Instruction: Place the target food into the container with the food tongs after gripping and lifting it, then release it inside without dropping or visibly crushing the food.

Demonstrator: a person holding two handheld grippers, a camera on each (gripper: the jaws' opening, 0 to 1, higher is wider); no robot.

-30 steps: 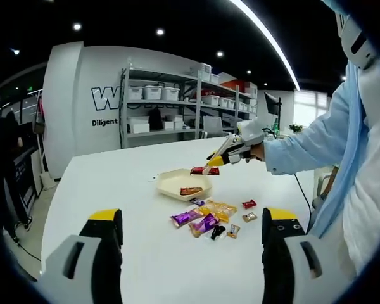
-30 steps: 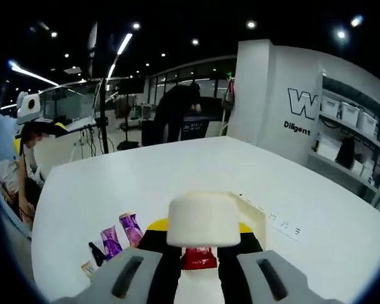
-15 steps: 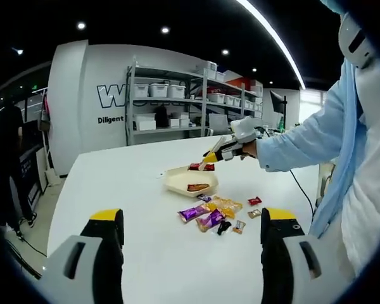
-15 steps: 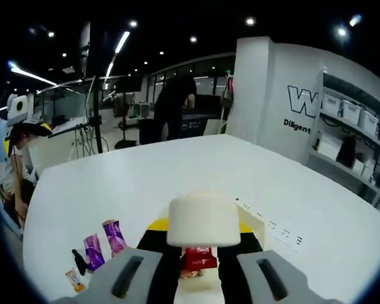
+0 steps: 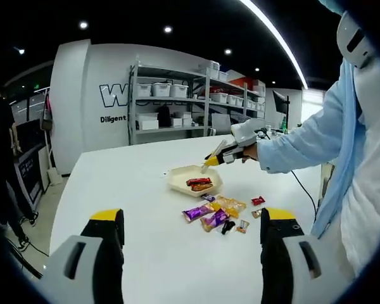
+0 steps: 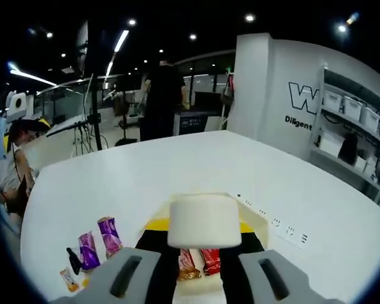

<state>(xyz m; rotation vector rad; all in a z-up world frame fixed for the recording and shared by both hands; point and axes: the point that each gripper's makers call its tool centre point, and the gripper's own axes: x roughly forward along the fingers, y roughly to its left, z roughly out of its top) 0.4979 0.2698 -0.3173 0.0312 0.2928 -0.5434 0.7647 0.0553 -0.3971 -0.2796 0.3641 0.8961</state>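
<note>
While our left gripper (image 5: 185,266) waits with jaws wide apart, we see the red wrapped snack (image 5: 198,182) lying in the shallow cream tray (image 5: 179,184) (beside a brown one). From our right gripper (image 6: 199,282), the yellow-tipped food tongs (image 6: 202,223) hang parted above both snacks.
</note>
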